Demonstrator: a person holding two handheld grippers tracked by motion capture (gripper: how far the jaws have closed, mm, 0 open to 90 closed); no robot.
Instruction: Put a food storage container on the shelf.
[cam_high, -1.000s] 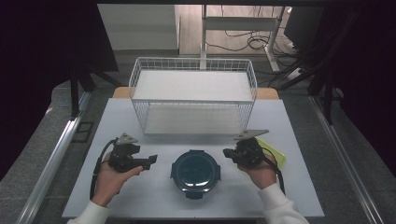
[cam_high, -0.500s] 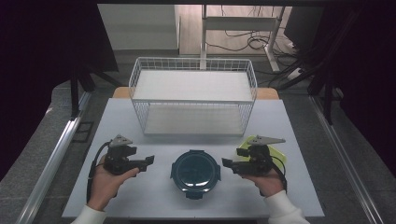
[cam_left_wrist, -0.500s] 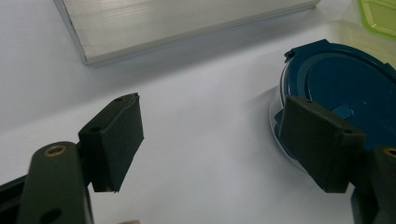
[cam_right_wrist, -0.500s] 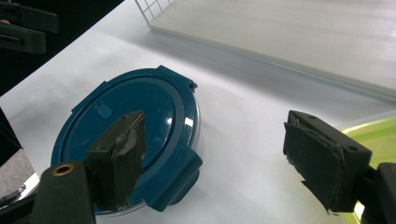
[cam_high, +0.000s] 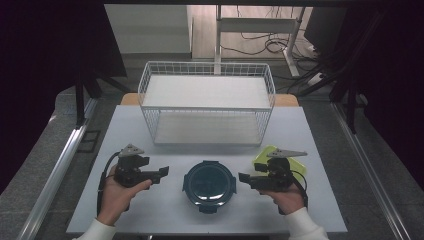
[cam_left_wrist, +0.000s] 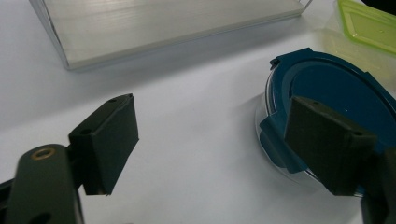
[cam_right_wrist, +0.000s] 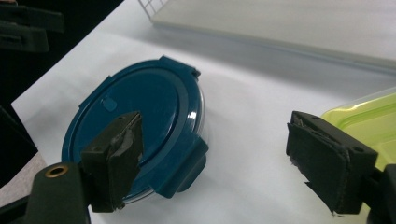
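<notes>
At the lower left of the high view, the left gripper points toward the frame's centre, its jaws wide after just opening further, nothing between them. The round blue-lidded container sits at lower centre on the white tabletop, below the wire basket. At lower right, the right gripper, jaws wide and empty, hovers over a green-lidded container.

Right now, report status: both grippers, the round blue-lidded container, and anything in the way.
Left gripper and right gripper open, holding nothing, flanking the round container. Blue lid on, container untouched on the table. Green-lidded box beside right gripper; wire basket behind.
</notes>
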